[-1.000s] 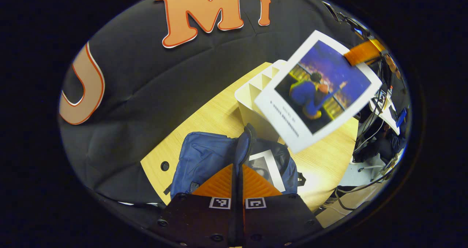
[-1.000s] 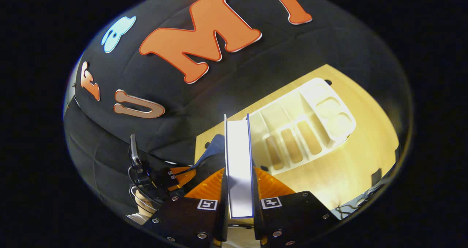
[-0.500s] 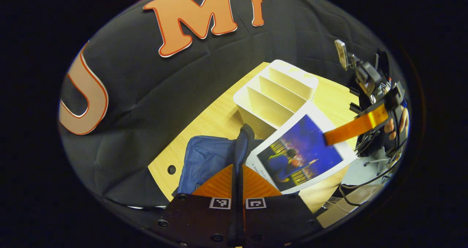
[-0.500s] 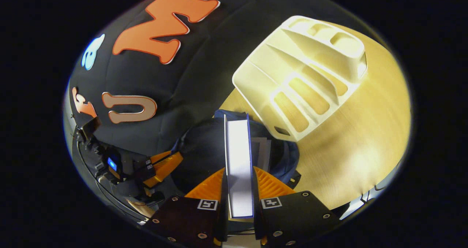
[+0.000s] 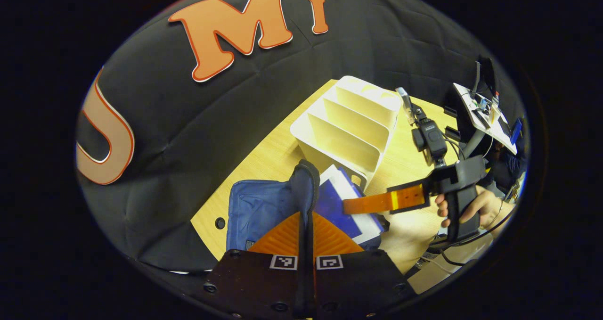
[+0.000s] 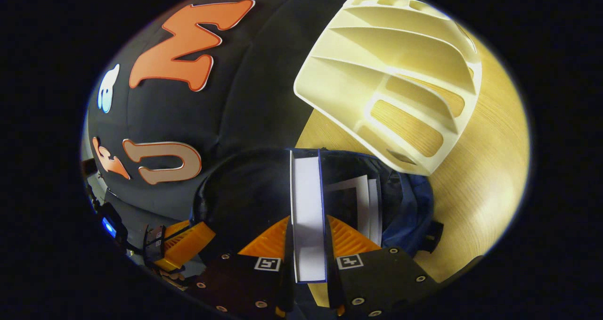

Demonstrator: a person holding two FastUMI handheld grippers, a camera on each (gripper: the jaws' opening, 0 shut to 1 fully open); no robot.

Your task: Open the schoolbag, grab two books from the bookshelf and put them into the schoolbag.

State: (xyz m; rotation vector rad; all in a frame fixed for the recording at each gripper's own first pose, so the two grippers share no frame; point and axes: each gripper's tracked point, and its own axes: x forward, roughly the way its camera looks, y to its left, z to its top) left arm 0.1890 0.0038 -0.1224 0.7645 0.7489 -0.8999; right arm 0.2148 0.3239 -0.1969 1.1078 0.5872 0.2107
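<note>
Looking at it now, the second book (image 6: pixel 308 216) has dropped from up above the bookshelf (image 5: pixel 351 124) a second ago to partway inside the schoolbag (image 5: pixel 256 207). The right gripper (image 6: pixel 308 237) is clamped on it edge-up, both fingers pressing the covers, and in the left gripper view its lower end sits in the mouth of the bag. The left gripper (image 5: pixel 306 230) is closed tight on the bag's zippered flap (image 5: pixel 306 183), holding the opening up. Another book (image 6: pixel 362 202) already lies in there, just beside this one. The shelf slots look empty, the bag sits on the wooden table (image 6: pixel 476 178). I'd say what's left is pushing it down and letting go.
</note>
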